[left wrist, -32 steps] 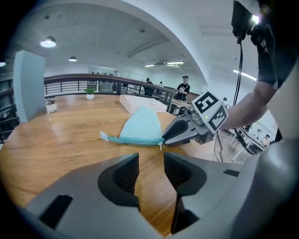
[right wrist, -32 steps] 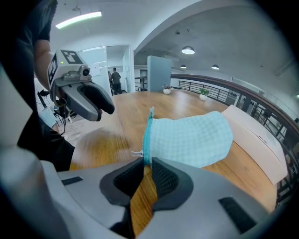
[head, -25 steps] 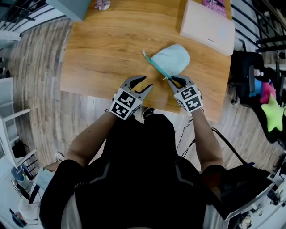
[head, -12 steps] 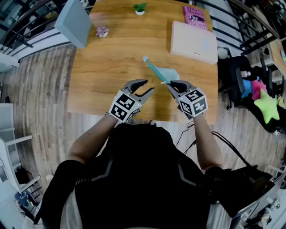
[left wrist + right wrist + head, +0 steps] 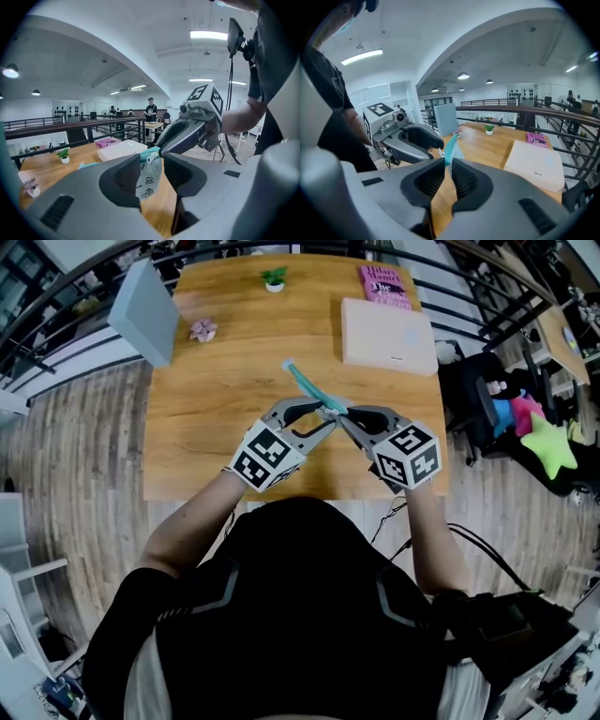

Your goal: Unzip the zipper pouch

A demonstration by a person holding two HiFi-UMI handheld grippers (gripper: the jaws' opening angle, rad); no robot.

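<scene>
The pale teal zipper pouch (image 5: 303, 386) hangs in the air above the wooden table (image 5: 216, 427), its teal zipper edge uppermost. My right gripper (image 5: 343, 414) is shut on the pouch's near end, and in the right gripper view the fabric (image 5: 451, 150) rises out of the pinched jaws (image 5: 447, 165). My left gripper (image 5: 323, 414) stands open with the printed pouch fabric (image 5: 148, 177) hanging between its pads, which do not press on it. The metal zipper pull (image 5: 151, 157) sits just above the left jaws, next to the right gripper's tips (image 5: 161, 149).
On the far side of the table lie a beige box (image 5: 389, 337), a pink book (image 5: 384, 282), a small potted plant (image 5: 274, 277) and a pink trinket (image 5: 202, 330). A grey-blue panel (image 5: 145, 313) leans at the left corner. Railings and a chair with bright toys (image 5: 544, 442) stand to the right.
The right gripper has lifted the pouch off the table. The left gripper has moved right, and its open jaws now stand around the pouch.
</scene>
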